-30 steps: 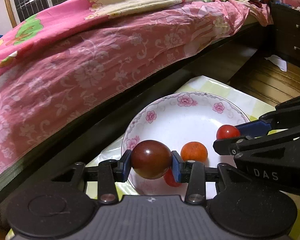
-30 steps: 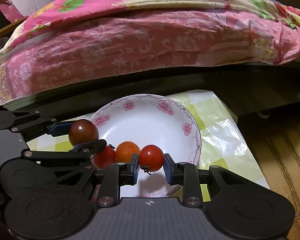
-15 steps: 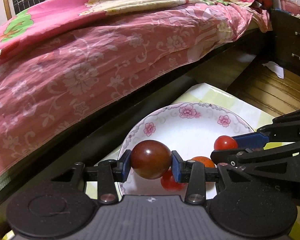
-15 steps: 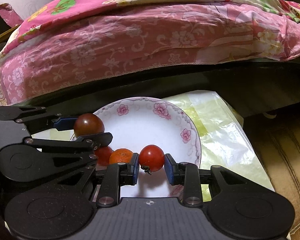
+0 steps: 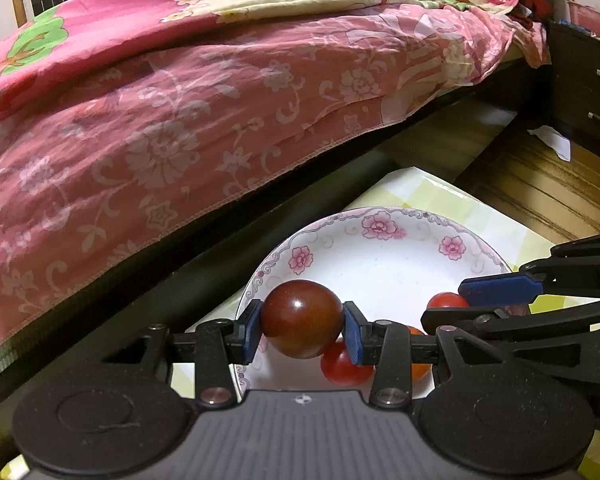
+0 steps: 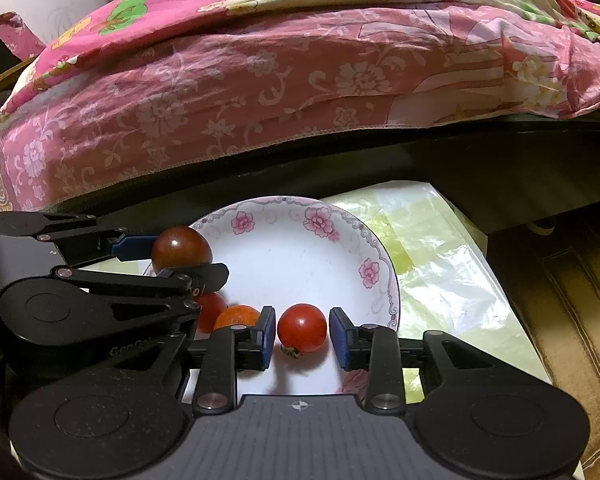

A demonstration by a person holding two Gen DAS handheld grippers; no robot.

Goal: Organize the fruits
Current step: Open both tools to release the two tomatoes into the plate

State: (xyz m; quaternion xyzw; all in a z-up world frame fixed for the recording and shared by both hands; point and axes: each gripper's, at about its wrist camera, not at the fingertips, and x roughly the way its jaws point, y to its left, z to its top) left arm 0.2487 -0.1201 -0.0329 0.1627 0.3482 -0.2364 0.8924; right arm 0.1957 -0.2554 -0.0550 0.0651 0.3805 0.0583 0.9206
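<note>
The right gripper [image 6: 302, 338] has just been opening its jaws, and the small red tomato [image 6: 302, 328] that it pinched a second ago now sits loose between the pads, on the flowered plate [image 6: 374, 246] at about 6 o'clock. The left gripper [image 5: 302, 330] squeezes a big dark tomato [image 5: 302, 320] over the rim at 9 o'clock. These fruits are light, smooth and squashy, so hold them gently by the round sides. I count four: one dark, two red [image 6: 211, 312] and one orange [image 6: 236, 316], though the orange one may be a tiny citrus.
</note>
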